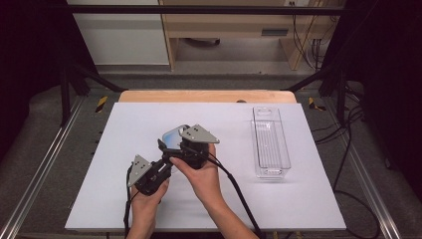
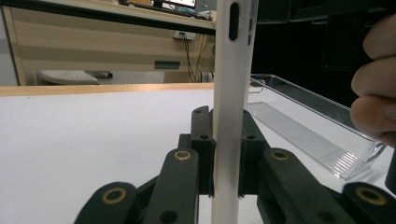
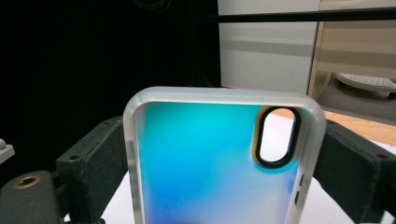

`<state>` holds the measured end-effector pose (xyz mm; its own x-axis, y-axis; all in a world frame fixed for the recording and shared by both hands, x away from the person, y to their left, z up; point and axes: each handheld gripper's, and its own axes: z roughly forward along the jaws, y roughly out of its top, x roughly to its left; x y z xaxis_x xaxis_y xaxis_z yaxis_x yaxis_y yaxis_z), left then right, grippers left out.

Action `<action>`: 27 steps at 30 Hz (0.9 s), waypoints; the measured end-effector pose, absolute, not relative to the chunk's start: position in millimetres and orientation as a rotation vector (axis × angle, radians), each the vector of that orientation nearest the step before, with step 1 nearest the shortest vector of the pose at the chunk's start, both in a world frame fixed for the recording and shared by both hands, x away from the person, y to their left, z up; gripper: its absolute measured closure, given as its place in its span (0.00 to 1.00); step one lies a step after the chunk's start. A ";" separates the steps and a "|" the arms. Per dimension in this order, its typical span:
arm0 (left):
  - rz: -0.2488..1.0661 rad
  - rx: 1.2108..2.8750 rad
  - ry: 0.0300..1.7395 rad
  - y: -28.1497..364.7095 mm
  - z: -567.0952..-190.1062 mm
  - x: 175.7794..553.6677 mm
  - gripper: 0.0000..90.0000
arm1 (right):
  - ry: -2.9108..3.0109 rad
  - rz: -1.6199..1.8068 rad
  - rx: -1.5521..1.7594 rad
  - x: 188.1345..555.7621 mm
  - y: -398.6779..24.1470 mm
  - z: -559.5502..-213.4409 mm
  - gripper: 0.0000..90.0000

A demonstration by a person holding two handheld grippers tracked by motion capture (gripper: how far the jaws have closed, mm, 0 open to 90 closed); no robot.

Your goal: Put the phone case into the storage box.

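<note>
A phone case (image 1: 172,135) with a blue-green back and a frosted white rim is held upright above the white mat, between both grippers. My left gripper (image 1: 165,158) comes from the lower left. In the left gripper view its jaws (image 2: 228,128) are shut on the case's thin edge (image 2: 229,84), pads pressed flat on both faces. My right gripper (image 1: 171,147) reaches in from the right. In the right gripper view the case (image 3: 201,163) faces the camera with its camera cutout at the upper right. The black fingers (image 3: 93,154) touch its two long sides.
A clear plastic tray (image 1: 270,144) lies lengthwise on the right part of the white mat (image 1: 129,119); it also appears in the left gripper view (image 2: 303,135). The wooden table edge (image 1: 206,96) runs along the far side. A hand's fingers (image 2: 373,93) show at the right.
</note>
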<state>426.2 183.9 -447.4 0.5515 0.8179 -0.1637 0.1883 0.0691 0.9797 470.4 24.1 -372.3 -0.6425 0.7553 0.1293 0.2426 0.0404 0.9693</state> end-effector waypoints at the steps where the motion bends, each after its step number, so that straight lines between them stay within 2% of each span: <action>1: 0.595 1.457 0.918 183.9 -447.4 426.1 0.90 | 1.905 1.634 1.007 470.3 24.4 -372.5 0.13; 10: 0.626 1.470 0.912 182.7 -448.0 426.0 0.90 | 1.911 1.627 1.018 469.4 23.7 -372.3 0.18; 24: 0.611 1.488 0.899 179.1 -451.2 427.0 0.89 | 1.967 1.586 1.030 471.0 19.1 -370.1 0.19; 25: 0.611 1.493 0.896 178.2 -451.6 427.3 0.89 | 1.973 1.582 1.038 471.7 18.1 -370.0 0.19; 27: 0.636 1.506 0.890 176.7 -451.9 427.1 0.81 | 1.977 1.565 1.045 473.4 16.2 -369.5 0.19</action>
<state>427.1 176.7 -451.9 0.5555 0.8251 -0.1029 0.1704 0.0082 0.9853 473.4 16.2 -369.5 -0.6352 0.7613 0.1301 0.3014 0.0893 0.9493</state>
